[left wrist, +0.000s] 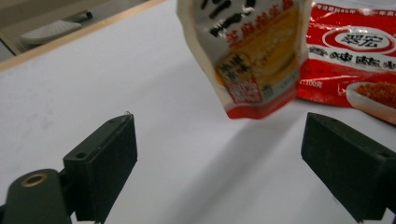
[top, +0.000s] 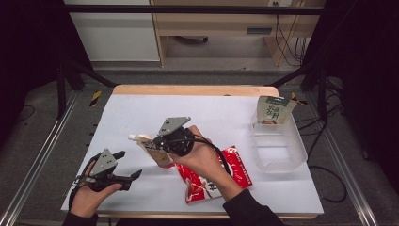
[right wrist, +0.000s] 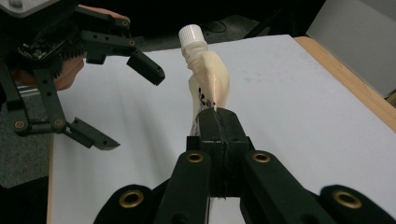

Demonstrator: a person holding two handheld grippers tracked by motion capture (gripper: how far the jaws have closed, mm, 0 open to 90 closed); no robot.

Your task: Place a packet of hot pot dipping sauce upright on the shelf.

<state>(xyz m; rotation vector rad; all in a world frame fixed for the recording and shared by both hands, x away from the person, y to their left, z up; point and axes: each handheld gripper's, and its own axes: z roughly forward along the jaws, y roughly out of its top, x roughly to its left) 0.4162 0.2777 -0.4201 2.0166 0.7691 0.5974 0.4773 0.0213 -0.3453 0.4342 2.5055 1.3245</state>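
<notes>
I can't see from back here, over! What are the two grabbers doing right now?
Right gripper shut on spouted pouch, lifted off white table. Left gripper open, holding nothing. Red packet flat below; clear tub to the right. Nothing in the way.

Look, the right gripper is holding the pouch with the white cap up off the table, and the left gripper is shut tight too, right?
Not quite. The right gripper does hold the pouch up off the table, but the left gripper is open: the left gripper view shows its jaws wide apart with nothing between them.
</notes>
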